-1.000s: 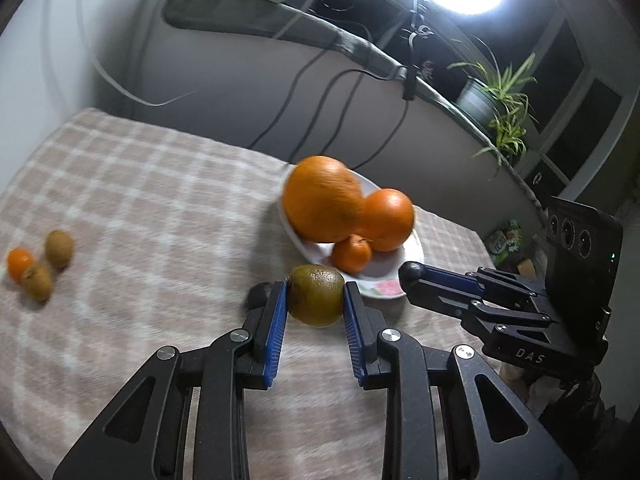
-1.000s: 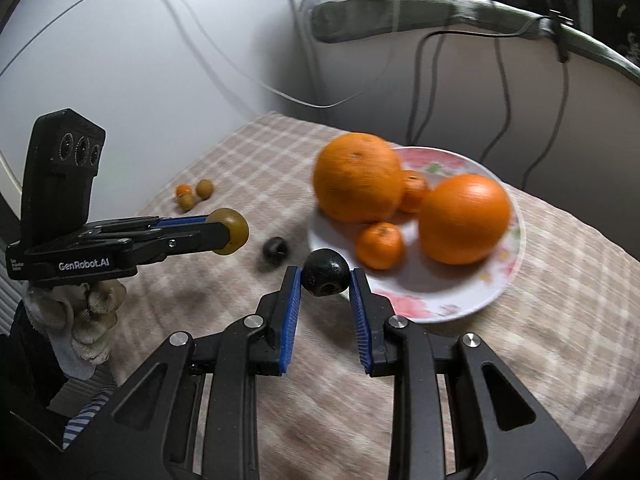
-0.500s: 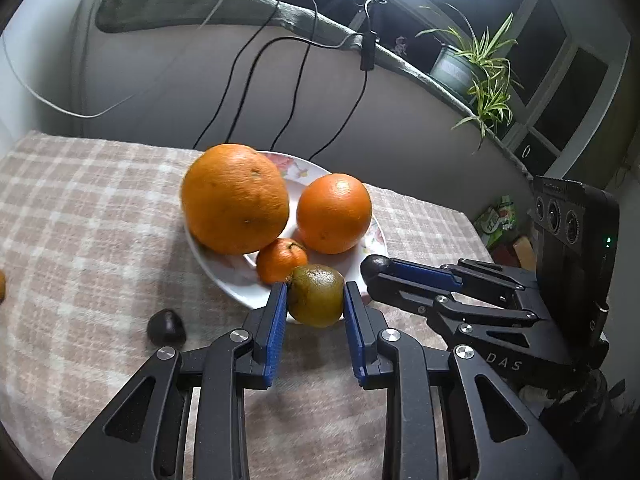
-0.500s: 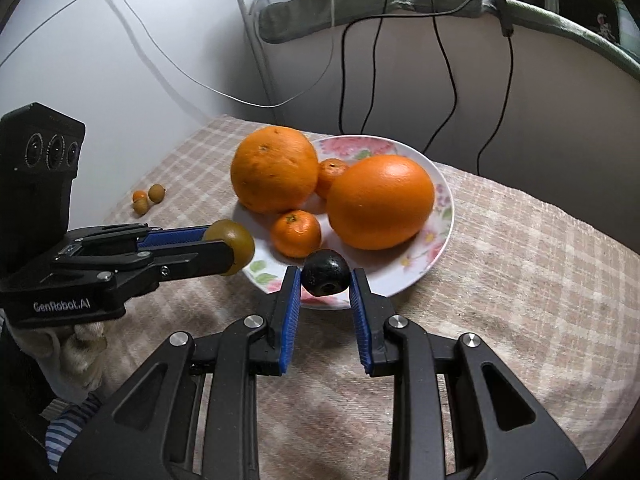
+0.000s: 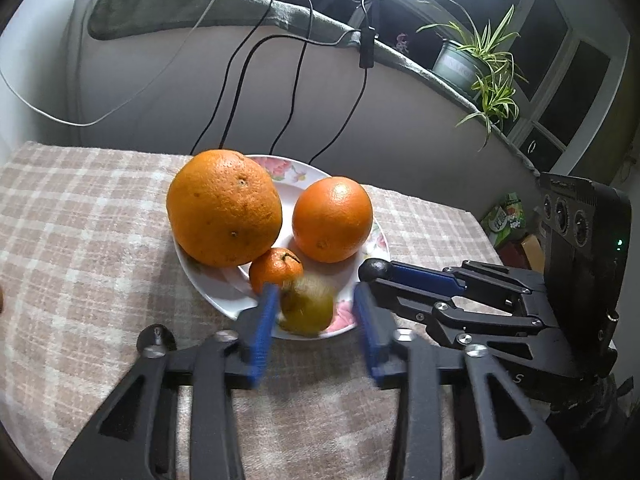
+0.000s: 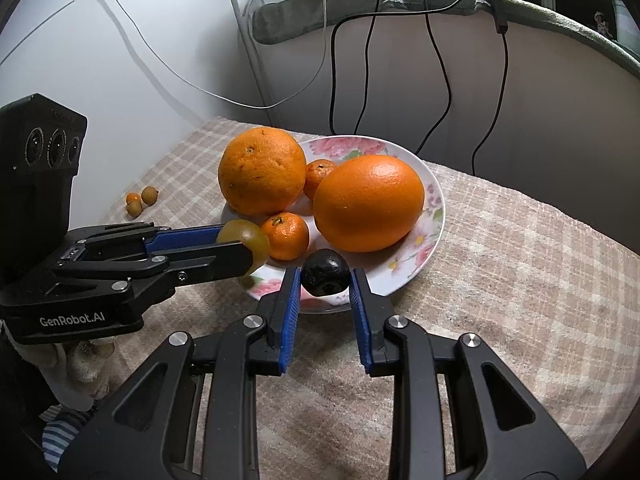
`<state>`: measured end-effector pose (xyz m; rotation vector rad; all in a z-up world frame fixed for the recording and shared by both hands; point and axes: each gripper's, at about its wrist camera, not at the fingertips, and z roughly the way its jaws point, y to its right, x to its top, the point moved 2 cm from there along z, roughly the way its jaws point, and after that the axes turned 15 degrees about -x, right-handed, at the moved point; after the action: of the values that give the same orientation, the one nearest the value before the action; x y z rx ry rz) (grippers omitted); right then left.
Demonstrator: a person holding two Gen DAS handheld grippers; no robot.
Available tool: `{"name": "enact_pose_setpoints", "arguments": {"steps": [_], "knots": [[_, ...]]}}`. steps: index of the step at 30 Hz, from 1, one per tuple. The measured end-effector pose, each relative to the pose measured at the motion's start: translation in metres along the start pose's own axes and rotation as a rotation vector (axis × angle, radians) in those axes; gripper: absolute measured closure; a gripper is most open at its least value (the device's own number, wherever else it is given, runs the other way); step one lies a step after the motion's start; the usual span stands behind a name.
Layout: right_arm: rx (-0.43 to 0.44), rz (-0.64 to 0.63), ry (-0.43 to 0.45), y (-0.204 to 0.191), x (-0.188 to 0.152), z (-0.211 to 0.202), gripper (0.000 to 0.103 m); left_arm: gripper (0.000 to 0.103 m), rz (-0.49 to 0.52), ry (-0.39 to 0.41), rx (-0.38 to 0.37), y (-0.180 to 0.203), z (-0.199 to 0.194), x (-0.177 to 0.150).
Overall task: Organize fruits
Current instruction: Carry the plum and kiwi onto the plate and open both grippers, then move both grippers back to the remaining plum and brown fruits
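Note:
A floral white plate holds two big oranges and small tangerines. My left gripper has its jaws spread, and the green-brown kiwi sits loose between them over the plate's near rim; it also shows in the right wrist view. My right gripper is shut on a small black fruit just over the plate's near edge, to the right of the left gripper.
Another black fruit lies on the checked cloth left of my left gripper. Three small fruits lie at the far left of the table. Cables hang down the wall behind the plate.
My left gripper's jaws have opened and let go of the kiwi at the plate's rim. Both grippers have moved in toward the plate. The right gripper still holds the black fruit.

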<state>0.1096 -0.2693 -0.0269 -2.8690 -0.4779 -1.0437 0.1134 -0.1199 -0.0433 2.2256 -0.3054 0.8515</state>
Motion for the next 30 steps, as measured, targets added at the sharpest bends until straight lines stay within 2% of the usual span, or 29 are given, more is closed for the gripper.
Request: {"name": "enact_pose_setpoints", "arguments": {"steps": [3, 5, 6, 21, 30], "knots": [[-0.002, 0.004, -0.004, -0.001, 0.001, 0.001, 0.072, 0.056, 0.008, 0.011, 0.006, 0.001, -0.004, 0.001], [-0.014, 0.005, 0.006, 0.0, 0.001, -0.001, 0.044, 0.056, 0.016, 0.018, 0.012, 0.001, -0.008, 0.001], [-0.017, 0.007, 0.014, 0.0, 0.002, -0.003, 0.041, 0.056, 0.018, 0.021, 0.012, 0.001, -0.01, 0.001], [0.01, 0.026, 0.036, -0.012, 0.003, -0.021, 0.04, 0.056, 0.026, 0.04, 0.048, -0.004, -0.035, -0.009], [0.072, -0.014, 0.058, -0.047, 0.007, -0.035, 0.04, 0.056, 0.014, 0.066, 0.132, -0.027, -0.069, -0.019]]}}
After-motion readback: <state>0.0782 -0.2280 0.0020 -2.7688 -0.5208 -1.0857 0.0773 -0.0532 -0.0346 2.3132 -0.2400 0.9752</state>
